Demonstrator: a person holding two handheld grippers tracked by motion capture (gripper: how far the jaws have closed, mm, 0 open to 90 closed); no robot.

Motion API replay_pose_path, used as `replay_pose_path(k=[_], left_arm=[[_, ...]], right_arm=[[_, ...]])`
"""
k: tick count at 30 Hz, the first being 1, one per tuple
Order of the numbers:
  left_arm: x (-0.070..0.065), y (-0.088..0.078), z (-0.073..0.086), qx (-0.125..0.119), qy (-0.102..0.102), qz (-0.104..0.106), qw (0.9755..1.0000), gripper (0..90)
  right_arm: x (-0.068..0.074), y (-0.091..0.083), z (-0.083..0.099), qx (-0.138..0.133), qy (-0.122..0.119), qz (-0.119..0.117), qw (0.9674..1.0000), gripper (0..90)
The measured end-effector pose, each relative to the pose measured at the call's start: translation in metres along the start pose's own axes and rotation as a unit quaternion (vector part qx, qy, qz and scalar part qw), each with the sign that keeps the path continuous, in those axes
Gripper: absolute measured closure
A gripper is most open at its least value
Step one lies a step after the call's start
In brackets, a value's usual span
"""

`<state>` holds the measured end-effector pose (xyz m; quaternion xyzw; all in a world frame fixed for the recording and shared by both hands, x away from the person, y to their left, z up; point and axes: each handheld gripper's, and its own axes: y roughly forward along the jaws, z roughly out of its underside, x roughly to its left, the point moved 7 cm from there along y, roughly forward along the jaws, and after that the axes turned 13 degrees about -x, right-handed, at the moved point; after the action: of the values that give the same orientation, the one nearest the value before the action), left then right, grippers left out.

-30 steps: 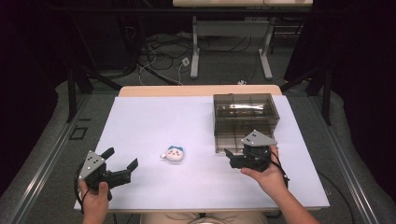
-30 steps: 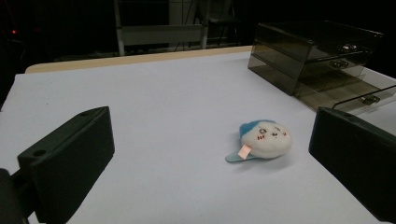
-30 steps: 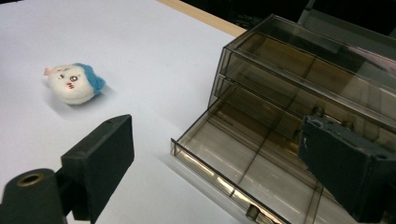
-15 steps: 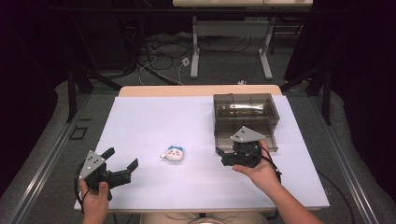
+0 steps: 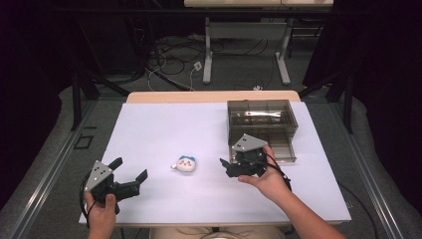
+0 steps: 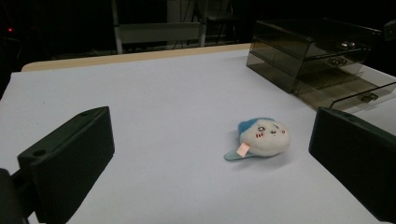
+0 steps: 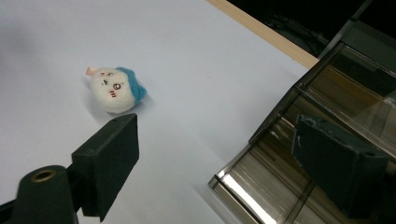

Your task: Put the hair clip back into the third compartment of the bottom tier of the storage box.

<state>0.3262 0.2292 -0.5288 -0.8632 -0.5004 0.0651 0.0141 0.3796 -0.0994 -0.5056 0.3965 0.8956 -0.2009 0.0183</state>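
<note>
Your right gripper (image 5: 225, 168), jaws narrowing on nothing, sits beside the open drawer box (image 5: 262, 127); the plush toy (image 5: 186, 163) lies unobstructed.

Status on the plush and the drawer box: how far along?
Done: smoky clear plastic drawer box has its bottom drawer pulled open. In hand: nothing; right gripper, jaws just closing with nothing between, sits between box and small white-and-blue plush toy. Left gripper open. Left: grab plush, likely stow it.

Your two grippers are black, each topped with a grey three-cornered plate dotted with small dark spots. The left gripper (image 5: 130, 178) and right gripper (image 5: 225, 166) carry blocky ribbed jaws and trail black cables.
</note>
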Motion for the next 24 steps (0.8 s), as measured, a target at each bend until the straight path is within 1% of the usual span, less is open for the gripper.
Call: replay_pose_path(k=[2,3,5,6,7,8,11,12,13,14,15,16,18,19,23,24], left_arm=[[0.000,0.000,0.000,0.000,0.000,0.000,1.0000,0.4],[0.000,0.000,0.000,0.000,0.000,0.000,1.0000,0.4],[0.000,0.000,0.000,0.001,0.000,0.001,1.0000,0.4],[0.000,0.000,0.000,0.001,0.001,0.001,1.0000,0.4],[0.000,0.000,0.000,0.001,0.001,0.002,1.0000,0.4],[0.000,0.000,0.000,0.002,0.002,0.002,1.0000,0.4],[0.000,0.000,0.000,0.001,0.002,0.003,1.0000,0.4],[0.000,0.001,0.000,0.002,0.002,0.003,1.0000,0.4],[0.000,0.001,0.000,0.001,0.001,0.002,1.0000,0.4],[0.000,0.001,0.000,0.001,0.001,0.002,1.0000,0.4],[0.000,0.001,0.000,0.001,0.001,0.002,1.0000,0.4],[0.000,0.001,0.000,0.001,0.001,0.002,1.0000,0.4],[0.000,0.001,0.000,0.001,0.001,0.002,1.0000,0.4],[0.000,0.001,0.000,0.001,0.001,0.002,1.0000,0.4],[0.000,0.001,0.000,0.001,0.001,0.002,1.0000,0.4],[0.000,0.001,0.000,0.001,0.004,0.002,1.0000,0.4]], right_arm=[[0.002,0.001,-0.001,0.002,0.003,0.000,1.0000,14.5],[0.004,0.004,-0.002,0.001,-0.002,-0.008,1.0000,14.5],[0.005,0.005,-0.003,0.000,-0.005,-0.008,1.0000,14.5],[0.006,0.007,-0.004,0.002,-0.010,-0.012,0.9999,14.5],[0.008,0.009,-0.005,0.001,-0.007,-0.013,0.9999,14.5],[0.009,0.010,-0.006,0.002,-0.009,-0.017,0.9998,14.5],[0.011,0.013,-0.008,0.002,-0.013,-0.019,0.9997,14.6],[0.014,0.015,-0.009,0.003,-0.014,-0.025,0.9996,15.1],[0.014,0.015,-0.009,0.003,-0.014,-0.025,0.9996,15.1],[0.017,0.018,-0.011,0.007,-0.019,-0.035,0.9992,15.2],[0.017,0.018,-0.011,0.007,-0.019,-0.035,0.9992,15.2],[0.020,0.021,-0.012,0.009,-0.026,-0.041,0.9988,15.2],[0.021,0.023,-0.013,0.011,-0.026,-0.045,0.9986,15.3],[0.024,0.026,-0.014,0.017,-0.028,-0.052,0.9981,15.3],[0.030,0.033,-0.015,0.024,-0.038,-0.063,0.9970,15.3],[0.031,0.035,-0.016,0.025,-0.044,-0.064,0.9967,15.3]])
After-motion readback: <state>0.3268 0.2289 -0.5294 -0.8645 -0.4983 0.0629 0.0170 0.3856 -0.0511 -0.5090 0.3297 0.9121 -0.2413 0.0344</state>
